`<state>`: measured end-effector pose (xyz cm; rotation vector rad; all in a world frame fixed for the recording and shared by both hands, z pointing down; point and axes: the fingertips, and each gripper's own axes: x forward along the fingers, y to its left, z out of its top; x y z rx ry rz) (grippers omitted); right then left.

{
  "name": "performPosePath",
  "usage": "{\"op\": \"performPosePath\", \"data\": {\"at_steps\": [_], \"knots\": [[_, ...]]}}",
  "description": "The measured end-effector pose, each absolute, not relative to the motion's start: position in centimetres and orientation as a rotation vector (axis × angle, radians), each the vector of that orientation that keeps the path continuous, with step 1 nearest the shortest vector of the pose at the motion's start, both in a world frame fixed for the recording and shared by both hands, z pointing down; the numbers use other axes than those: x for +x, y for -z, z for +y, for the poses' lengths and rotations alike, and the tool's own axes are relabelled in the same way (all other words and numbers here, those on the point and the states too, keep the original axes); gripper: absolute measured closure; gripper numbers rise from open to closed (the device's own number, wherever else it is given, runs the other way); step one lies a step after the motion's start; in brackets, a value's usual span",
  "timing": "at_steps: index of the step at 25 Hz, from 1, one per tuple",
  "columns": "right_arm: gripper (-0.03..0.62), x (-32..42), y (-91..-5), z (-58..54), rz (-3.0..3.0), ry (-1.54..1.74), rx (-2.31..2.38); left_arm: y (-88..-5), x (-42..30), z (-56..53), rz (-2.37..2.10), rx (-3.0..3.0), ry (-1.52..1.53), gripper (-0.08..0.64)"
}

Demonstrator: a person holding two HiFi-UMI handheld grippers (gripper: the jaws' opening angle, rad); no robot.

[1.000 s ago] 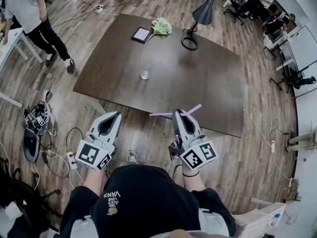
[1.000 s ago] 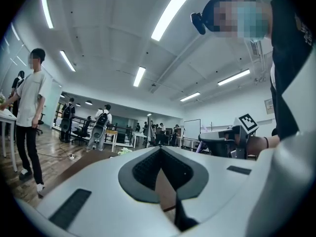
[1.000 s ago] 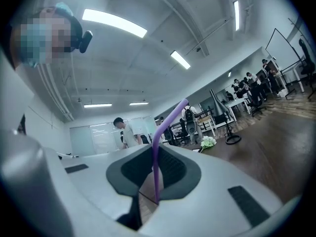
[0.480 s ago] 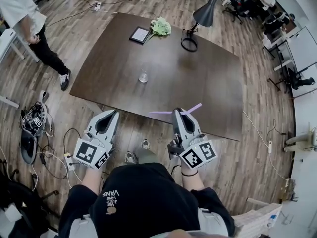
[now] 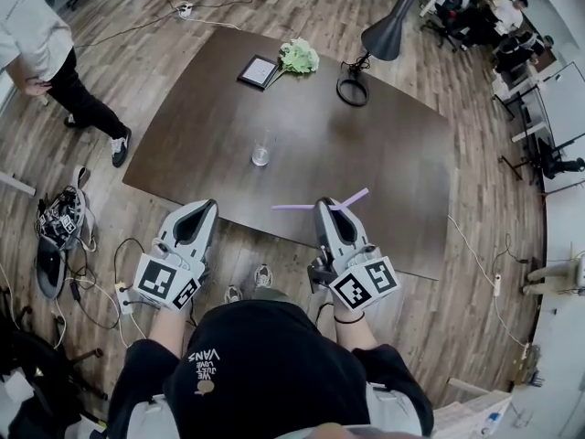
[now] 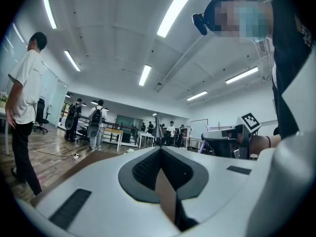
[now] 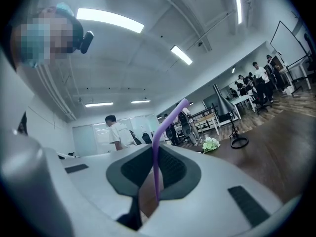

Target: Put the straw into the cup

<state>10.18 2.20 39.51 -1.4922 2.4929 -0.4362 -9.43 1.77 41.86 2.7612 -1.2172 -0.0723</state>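
We held both tools out front, side by side and about level, pointing at the table [image 5: 384,163], marker cubes up toward the head cam. The left tool [image 5: 203,208] had its tips together w/ nothing between them; the left gripper view [image 6: 159,151] showed the same. The right tool [image 5: 324,207] was clamped on the purple straw [image 5: 352,197], which lay crosswise thru the pads w/ its bent end sticking out to the right. In the right gripper view the straw [image 7: 155,167] ran up between the pads of the right tool [image 7: 154,149] and kinked over at the top. The clear cup [image 5: 261,155] stood upright on the table, well ahead of both tools and roughly between their lines. We couldn't tell if it held anything, and the straw wasn't in it yet. Farther back sat a lamp [image 5: 382,33], a small dark frame [image 5: 259,71] and a pale green bunch [image 5: 298,55]. Vs. a sec earlier, the near table edge had slid in under the tools and the cup sat closer to us. The grip on the straw looked unchanged, and the person [image 5: 41,48] at left had drifted toward the frame edge.
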Motion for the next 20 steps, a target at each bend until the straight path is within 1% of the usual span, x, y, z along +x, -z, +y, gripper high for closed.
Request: {"op": "performPosePath", "data": {"at_steps": [6,20], "knots": [[0.552,12.3,-39.1,-0.2,2.508,0.437,-1.459,-41.5,-7.3,-0.3,-1.256,2.751,0.066,0.551],[0.552,15.3,-40.3,-3.8,2.538,0.469,-1.394,-42.3,-5.1,-2.7,-1.354,2.705,0.062,0.551]]}}
